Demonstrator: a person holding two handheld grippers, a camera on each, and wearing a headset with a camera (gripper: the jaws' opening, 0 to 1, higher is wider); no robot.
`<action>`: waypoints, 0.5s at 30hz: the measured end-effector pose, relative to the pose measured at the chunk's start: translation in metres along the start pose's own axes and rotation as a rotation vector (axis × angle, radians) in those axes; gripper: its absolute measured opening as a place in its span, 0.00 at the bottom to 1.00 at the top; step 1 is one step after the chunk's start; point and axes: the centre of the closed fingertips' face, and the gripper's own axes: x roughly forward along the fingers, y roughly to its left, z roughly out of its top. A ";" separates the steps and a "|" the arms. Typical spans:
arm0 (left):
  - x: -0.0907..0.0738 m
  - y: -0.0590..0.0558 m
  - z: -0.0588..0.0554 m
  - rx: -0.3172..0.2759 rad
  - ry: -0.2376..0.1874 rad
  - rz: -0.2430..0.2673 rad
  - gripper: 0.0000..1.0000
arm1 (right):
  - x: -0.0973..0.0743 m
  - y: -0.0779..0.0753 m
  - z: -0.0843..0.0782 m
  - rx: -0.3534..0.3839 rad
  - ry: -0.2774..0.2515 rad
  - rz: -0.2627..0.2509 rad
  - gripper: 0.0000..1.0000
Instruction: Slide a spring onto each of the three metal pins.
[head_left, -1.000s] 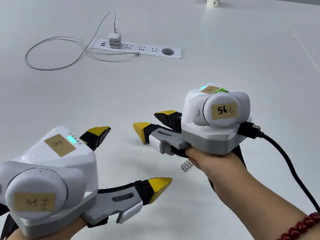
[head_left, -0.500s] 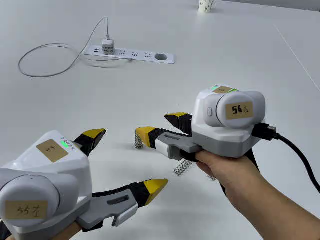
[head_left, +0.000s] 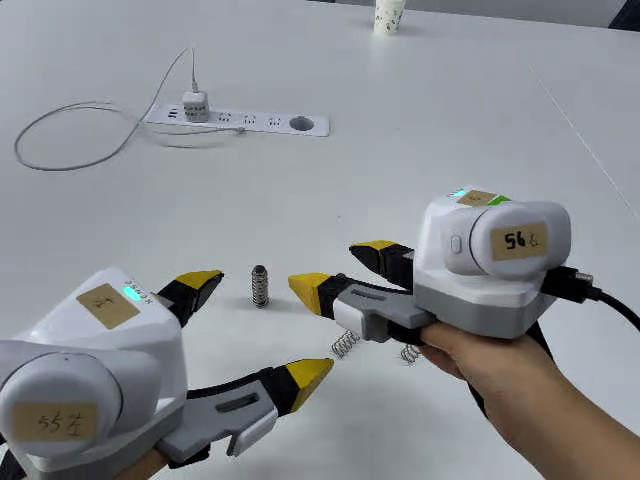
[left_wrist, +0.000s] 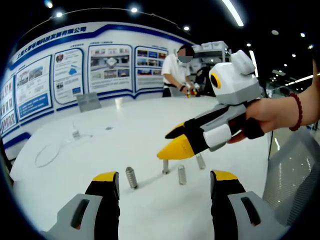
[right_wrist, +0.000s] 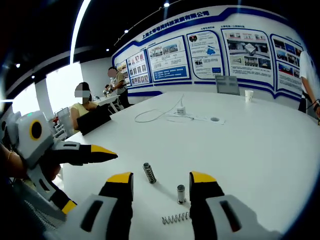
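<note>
One upright metal pin with a spring on it (head_left: 260, 286) stands on the white table between the two grippers. It shows again, the spring-wrapped pin (right_wrist: 148, 172) (left_wrist: 131, 177). A bare pin (right_wrist: 181, 193) stands between the right jaws, and a loose spring (right_wrist: 176, 218) (head_left: 345, 343) lies on the table just below them. A second loose spring (head_left: 408, 353) lies under the right hand. My right gripper (head_left: 340, 268) (right_wrist: 161, 178) is open, a little right of the sprung pin. My left gripper (head_left: 255, 330) (left_wrist: 165, 177) is open and holds nothing, just short of the pins.
A white power strip (head_left: 240, 122) with a charger and looped cable lies at the back left, and a paper cup (head_left: 388, 15) stands at the far edge. In the left gripper view the right gripper (left_wrist: 210, 130) hangs over more small upright pieces (left_wrist: 182, 174). People sit and stand beyond the table.
My right gripper has drawn back to the right, and the spring-wrapped pin it hid now stands apart from its yellow tip. The head camera has shifted. Both grippers stay open.
</note>
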 end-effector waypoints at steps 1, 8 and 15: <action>0.001 -0.001 0.000 0.002 0.002 -0.003 0.75 | -0.002 -0.001 0.000 0.008 -0.002 -0.001 0.46; 0.007 -0.004 -0.007 0.024 0.052 -0.010 0.67 | -0.016 -0.012 -0.008 0.040 -0.001 -0.010 0.46; 0.013 -0.006 -0.010 0.022 0.072 -0.018 0.62 | -0.032 -0.017 -0.020 0.024 0.002 0.001 0.46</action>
